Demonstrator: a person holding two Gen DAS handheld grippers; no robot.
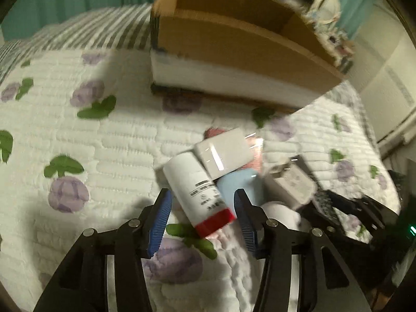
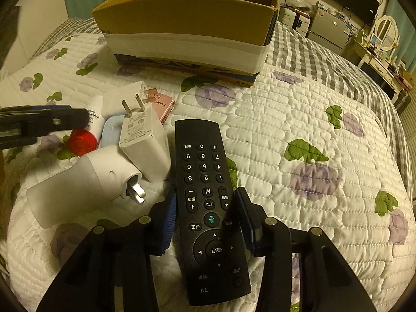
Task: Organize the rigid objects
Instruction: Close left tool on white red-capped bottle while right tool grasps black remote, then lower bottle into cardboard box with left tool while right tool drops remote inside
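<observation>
A pile of small objects lies on the quilted bed. My left gripper (image 1: 202, 208) is open, its fingers on either side of a white bottle with a red cap (image 1: 199, 192), apart from it. A white box (image 1: 223, 153), a light blue item (image 1: 243, 184) and a white charger (image 1: 293, 184) lie beside the bottle. My right gripper (image 2: 206, 221) straddles a black TV remote (image 2: 208, 202); the blue pads touch or nearly touch its sides. The bottle's red cap (image 2: 82, 140), a plug charger (image 2: 141, 135), a white plug device (image 2: 85, 182) and a pink box (image 2: 160, 104) lie left of the remote.
An open cardboard box (image 2: 187, 28) stands on the bed behind the pile, also seen in the left wrist view (image 1: 234, 46). The left gripper's arm (image 2: 39, 122) reaches in from the left. Dresser, mirror and TV stand at far right beyond the bed.
</observation>
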